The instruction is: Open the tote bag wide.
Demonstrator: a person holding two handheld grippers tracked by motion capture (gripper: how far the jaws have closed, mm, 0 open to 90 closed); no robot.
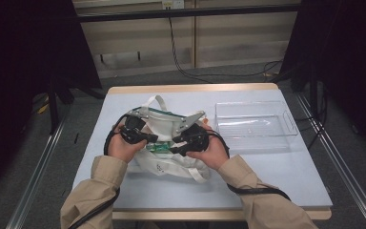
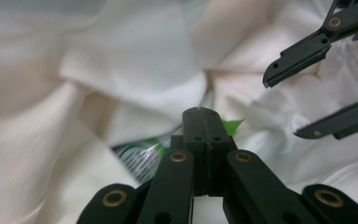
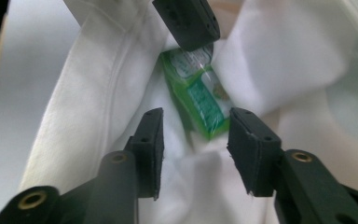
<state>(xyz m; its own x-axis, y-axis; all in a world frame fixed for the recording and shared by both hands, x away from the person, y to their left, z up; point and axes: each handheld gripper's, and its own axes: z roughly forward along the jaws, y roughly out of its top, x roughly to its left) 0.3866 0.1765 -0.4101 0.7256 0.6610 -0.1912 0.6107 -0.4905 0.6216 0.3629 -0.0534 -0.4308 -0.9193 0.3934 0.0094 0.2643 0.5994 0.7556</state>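
Note:
A white cloth bag (image 1: 167, 166) lies in the middle of the table, with a green packet (image 1: 161, 149) in its mouth. My left gripper (image 1: 152, 139) comes in from the left, shut, its tip (image 2: 200, 114) at the bag's opening right by the packet (image 2: 142, 156). In the right gripper view that tip (image 3: 186, 23) rests on the packet's (image 3: 198, 93) top end. My right gripper (image 3: 198, 149) stands open, its pads on either side of a fold of bag cloth (image 3: 98, 93) just below the packet. It also shows in the left gripper view, its jaws apart (image 2: 284, 105).
A clear plastic tray (image 1: 255, 125) stands on the right half of the light blue table (image 1: 276, 176). The bag's handles loop out toward the back (image 1: 155, 101) and the front (image 1: 198, 174). Cables trail from both grippers along the sleeves.

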